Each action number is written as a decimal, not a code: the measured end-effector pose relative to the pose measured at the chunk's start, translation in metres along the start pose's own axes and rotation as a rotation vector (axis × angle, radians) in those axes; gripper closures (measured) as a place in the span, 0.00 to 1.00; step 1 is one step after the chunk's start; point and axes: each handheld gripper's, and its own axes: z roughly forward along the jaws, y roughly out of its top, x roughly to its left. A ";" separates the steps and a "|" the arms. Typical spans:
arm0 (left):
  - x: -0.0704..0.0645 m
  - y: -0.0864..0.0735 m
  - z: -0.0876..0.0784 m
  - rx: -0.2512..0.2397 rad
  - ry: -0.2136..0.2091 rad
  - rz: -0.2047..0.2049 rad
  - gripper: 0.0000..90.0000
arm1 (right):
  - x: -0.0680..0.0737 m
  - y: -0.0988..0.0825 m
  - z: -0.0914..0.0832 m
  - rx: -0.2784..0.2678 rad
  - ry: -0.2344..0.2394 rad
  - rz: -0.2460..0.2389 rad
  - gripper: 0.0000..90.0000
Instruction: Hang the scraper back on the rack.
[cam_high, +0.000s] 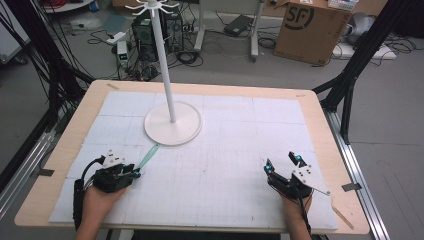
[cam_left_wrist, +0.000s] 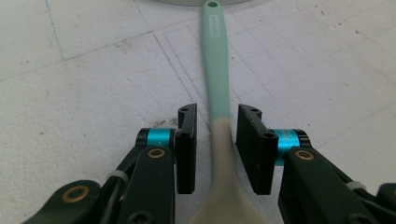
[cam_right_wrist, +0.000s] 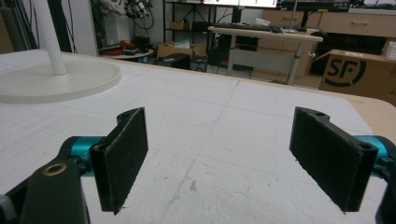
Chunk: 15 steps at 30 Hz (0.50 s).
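The spatula (cam_left_wrist: 217, 88) lies between the left gripper (cam_left_wrist: 215, 140)'s parted jaws, not yet clamped; closing comes next. The right gripper (cam_right_wrist: 233, 158) gapes, empty.

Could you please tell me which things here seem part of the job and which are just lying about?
In play:
- spatula, between the left gripper jaws
- white stand with hooks
- right gripper, open

Lying about:
- cardboard box
- computer tower
- power strip
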 end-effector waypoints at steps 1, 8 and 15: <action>0.000 0.000 0.000 0.001 0.000 0.001 0.77 | 0.000 0.000 0.000 0.000 0.000 -0.001 0.21; 0.001 0.000 0.000 0.003 -0.005 -0.005 0.78 | 0.000 0.000 0.000 -0.001 -0.001 -0.003 0.21; 0.000 0.000 0.001 -0.005 -0.009 -0.010 0.86 | 0.000 0.000 0.000 -0.001 -0.002 -0.003 0.21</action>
